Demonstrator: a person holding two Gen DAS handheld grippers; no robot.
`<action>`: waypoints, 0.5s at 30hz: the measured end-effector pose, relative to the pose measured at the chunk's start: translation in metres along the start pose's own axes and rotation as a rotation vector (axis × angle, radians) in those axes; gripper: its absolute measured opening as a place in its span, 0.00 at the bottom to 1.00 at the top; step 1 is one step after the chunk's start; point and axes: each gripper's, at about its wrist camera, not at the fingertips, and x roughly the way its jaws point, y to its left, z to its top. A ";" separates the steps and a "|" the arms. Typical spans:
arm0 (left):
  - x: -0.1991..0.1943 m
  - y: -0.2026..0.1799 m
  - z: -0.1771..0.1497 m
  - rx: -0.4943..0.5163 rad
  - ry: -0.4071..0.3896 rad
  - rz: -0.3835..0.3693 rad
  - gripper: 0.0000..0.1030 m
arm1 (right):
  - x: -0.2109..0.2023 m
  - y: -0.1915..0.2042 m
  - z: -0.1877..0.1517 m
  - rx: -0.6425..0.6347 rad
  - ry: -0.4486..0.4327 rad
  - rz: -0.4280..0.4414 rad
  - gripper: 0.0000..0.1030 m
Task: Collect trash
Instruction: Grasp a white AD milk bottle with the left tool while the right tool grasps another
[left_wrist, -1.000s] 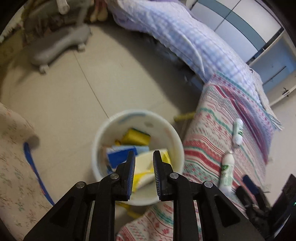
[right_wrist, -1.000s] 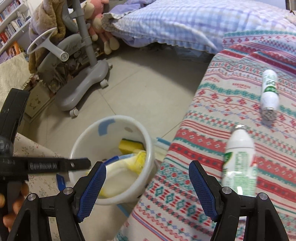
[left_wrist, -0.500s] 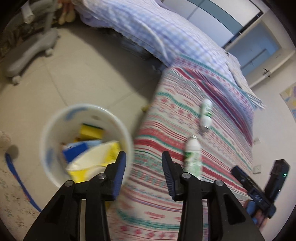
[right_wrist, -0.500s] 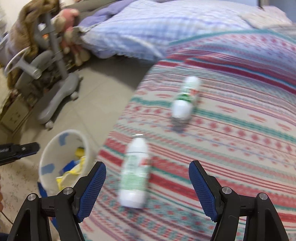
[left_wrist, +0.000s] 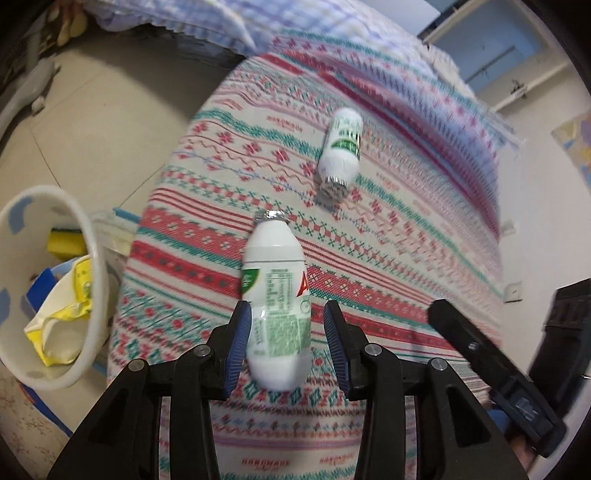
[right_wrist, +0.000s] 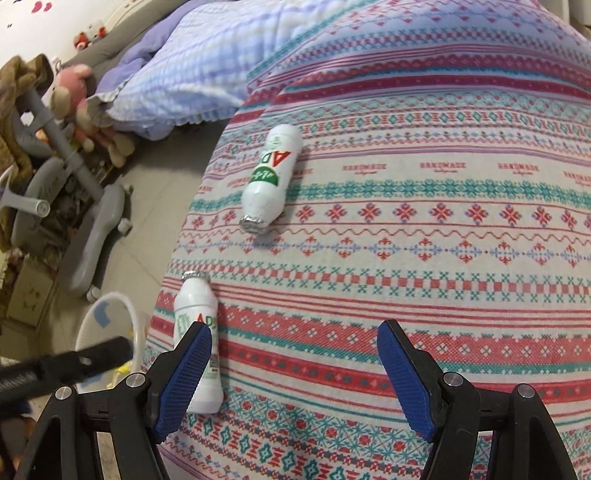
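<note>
We have the left hand-held gripper (left_wrist: 287, 336) open w/ jaws either side of near bottle (left_wrist: 275, 310) lying on bed (left_wrist: 388, 258); nothing gripped yet. Close mid-label, squarely. Right hand-held gripper (right_wrist: 294, 363) wide open, empty.

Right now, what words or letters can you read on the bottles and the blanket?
"HANDMADE": woven in red, repeated in a row across the striped blanket.
"AD": big red letters on the far bottle; its green patch is too small to read.
"AD": red letters partly hidden on the near bottle, which lies between the left gripper jaws; its fine print and code square are too blurred to read.
</note>
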 end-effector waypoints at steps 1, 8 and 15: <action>0.004 -0.001 0.000 0.003 -0.002 0.027 0.41 | 0.000 -0.001 0.000 0.005 0.001 0.000 0.76; -0.012 -0.013 0.003 0.065 -0.116 0.037 0.19 | 0.007 -0.018 0.005 0.047 0.012 -0.007 0.76; -0.008 0.000 0.001 0.057 -0.085 0.011 0.18 | 0.023 -0.027 0.016 0.112 0.010 0.004 0.76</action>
